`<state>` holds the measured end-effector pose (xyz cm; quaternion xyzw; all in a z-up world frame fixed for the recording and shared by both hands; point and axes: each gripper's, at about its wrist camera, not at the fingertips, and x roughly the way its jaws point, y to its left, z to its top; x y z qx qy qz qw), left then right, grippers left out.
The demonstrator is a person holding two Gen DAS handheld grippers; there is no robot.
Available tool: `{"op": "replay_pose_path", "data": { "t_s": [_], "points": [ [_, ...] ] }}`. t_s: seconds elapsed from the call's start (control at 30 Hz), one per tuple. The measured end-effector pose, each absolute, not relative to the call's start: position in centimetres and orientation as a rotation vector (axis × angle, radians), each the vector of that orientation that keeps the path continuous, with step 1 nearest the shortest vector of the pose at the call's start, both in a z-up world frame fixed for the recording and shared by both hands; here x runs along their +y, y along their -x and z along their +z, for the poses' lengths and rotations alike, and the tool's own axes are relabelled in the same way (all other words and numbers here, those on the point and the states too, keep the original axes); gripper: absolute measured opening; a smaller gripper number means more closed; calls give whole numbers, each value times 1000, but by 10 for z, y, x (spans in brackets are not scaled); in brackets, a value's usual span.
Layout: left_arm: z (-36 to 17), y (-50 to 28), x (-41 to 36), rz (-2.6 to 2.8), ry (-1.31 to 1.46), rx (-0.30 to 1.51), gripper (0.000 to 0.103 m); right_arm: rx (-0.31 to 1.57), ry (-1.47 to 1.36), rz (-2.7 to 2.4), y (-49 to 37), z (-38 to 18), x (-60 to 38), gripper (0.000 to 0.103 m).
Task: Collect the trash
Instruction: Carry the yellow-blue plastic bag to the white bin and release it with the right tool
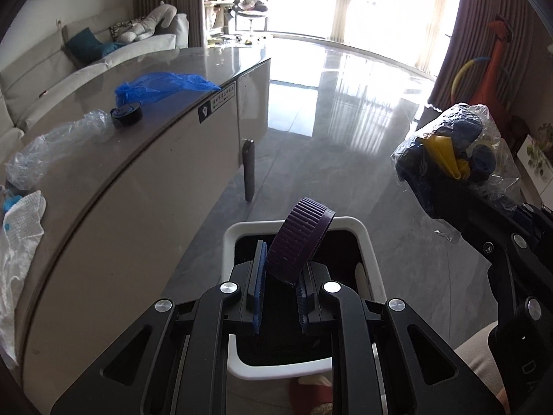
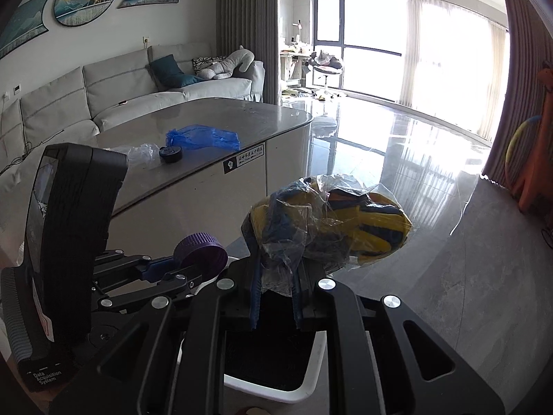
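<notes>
Left gripper [image 1: 280, 275]: closed on a purple ribbed cap [image 1: 300, 242], pinched by its edge between the blue pads; the cap stands tilted above the fingertips.
Cap relative to bin: it hangs over the open mouth of the white-rimmed bin [image 1: 371, 259], which stands on the floor just beside the table's near end.
Right gripper [image 2: 276, 285]: closed on a crumpled clear plastic bag [image 2: 331, 224] with yellow and dark blue material inside; the bundle bulges out past the fingertips, up and to the right.
Bag relative to bin: in the right wrist view the bin's white rim [image 2: 311, 377] shows below the gripper, with the bundle held higher and further out over the grey floor.
Bin contents: the inside looks dark in both views; I cannot tell what it holds.
Grippers together: side by side, the left one's cap just to the left of the right one's bundle, not touching.
Table [image 1: 145, 159]: grey top with rounded corners, beside a light sofa [image 2: 114, 90].
Table, far part: a blue plastic bag [image 1: 162, 84] lies near the long edge facing the bin.
Table, middle: a small black round lid [image 1: 127, 114] sits just beside the blue bag, touching a clear crumpled plastic wrapper [image 1: 55, 148].
Table, near end: white crumpled paper towel [image 1: 19, 245] at the edge.
</notes>
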<state>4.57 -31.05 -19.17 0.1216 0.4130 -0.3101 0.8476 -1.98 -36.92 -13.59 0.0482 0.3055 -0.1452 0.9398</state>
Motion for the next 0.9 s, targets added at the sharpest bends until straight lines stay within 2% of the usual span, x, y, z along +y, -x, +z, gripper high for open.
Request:
{"op": "replay_pose_path", "data": {
  "t_s": [0.43, 0.9],
  "points": [
    [-257, -79, -328, -655, -296, 970, 15, 681, -186, -333, -14, -192, -396, 16],
    [-308, -75, -340, -699, -350, 1094, 17, 767, -132, -343, -19, -218, -396, 17]
  ]
}}
